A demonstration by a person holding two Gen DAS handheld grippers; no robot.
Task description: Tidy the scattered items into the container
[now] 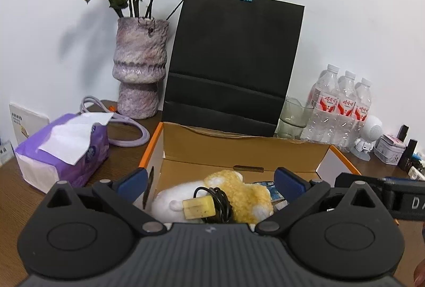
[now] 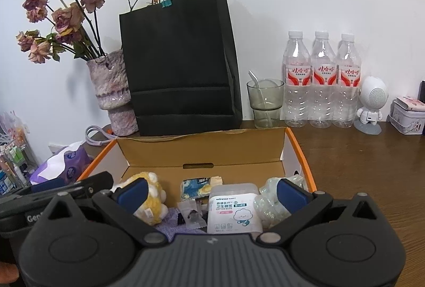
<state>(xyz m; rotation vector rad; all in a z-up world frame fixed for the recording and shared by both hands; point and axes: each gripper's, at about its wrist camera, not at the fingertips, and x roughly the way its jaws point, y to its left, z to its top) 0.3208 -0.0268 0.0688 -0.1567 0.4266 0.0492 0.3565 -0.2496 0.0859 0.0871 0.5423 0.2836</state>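
An open cardboard box (image 1: 239,148) with orange edges stands on the brown table, seen again as the box (image 2: 202,151) in the right wrist view. Inside it lie a yellow and white plush toy (image 1: 239,194), a yellowed plug with a coiled black cable (image 1: 202,208), a white cotton swab pack (image 2: 233,210), a blue packet (image 2: 194,187), a small clear wrapper (image 2: 191,215) and crumpled clear plastic (image 2: 268,204). My left gripper (image 1: 211,182) hangs open over the plush and plug. My right gripper (image 2: 211,194) stands open above the swab pack, holding nothing.
Behind the box stand a black paper bag (image 1: 233,58), a purple vase of dried roses (image 1: 140,69), a glass cup (image 2: 264,101) and three water bottles (image 2: 321,85). A purple tissue pack (image 1: 63,151) and lilac cable (image 1: 127,127) lie left; an astronaut figure (image 2: 372,103) and tin (image 2: 407,117) stand right.
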